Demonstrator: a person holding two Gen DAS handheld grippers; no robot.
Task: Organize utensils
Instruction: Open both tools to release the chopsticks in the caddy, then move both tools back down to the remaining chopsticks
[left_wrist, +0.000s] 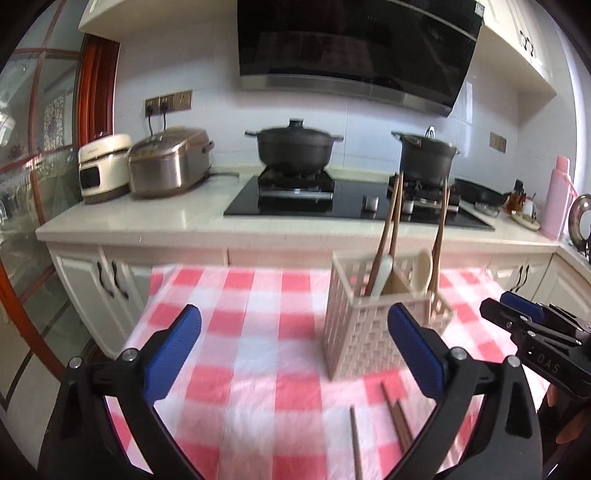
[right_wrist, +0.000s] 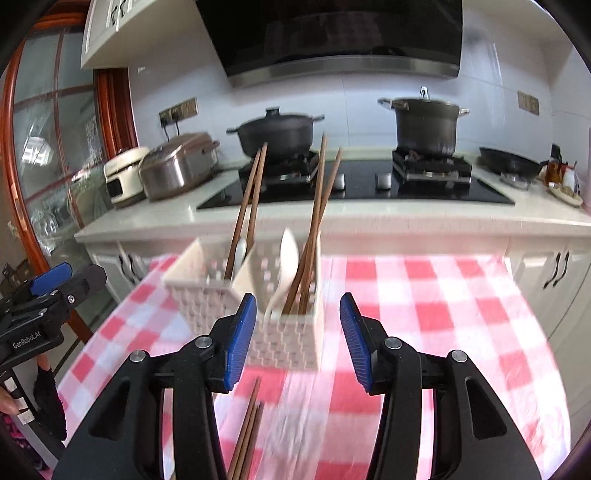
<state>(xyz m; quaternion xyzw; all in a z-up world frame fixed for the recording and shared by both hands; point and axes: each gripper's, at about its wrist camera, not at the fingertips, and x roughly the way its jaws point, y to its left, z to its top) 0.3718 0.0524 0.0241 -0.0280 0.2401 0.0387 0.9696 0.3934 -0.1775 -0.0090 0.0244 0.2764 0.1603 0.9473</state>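
Nearest you, loose wooden chopsticks (right_wrist: 248, 432) lie flat on the red-and-white checked tablecloth (right_wrist: 443, 314), just in front of your right gripper (right_wrist: 298, 341), whose blue pads stand partly apart with nothing between them. Your left gripper (left_wrist: 295, 354) is spread wide and empty above the cloth, a few more chopsticks lying near its right finger. Just beyond both tools stands the white lattice utensil holder (left_wrist: 360, 332), upright on the cloth, with brown chopsticks (right_wrist: 314, 221) and two pale spoons (right_wrist: 286, 258) leaning in its compartments, the kitchen counter (left_wrist: 147, 225) far behind.
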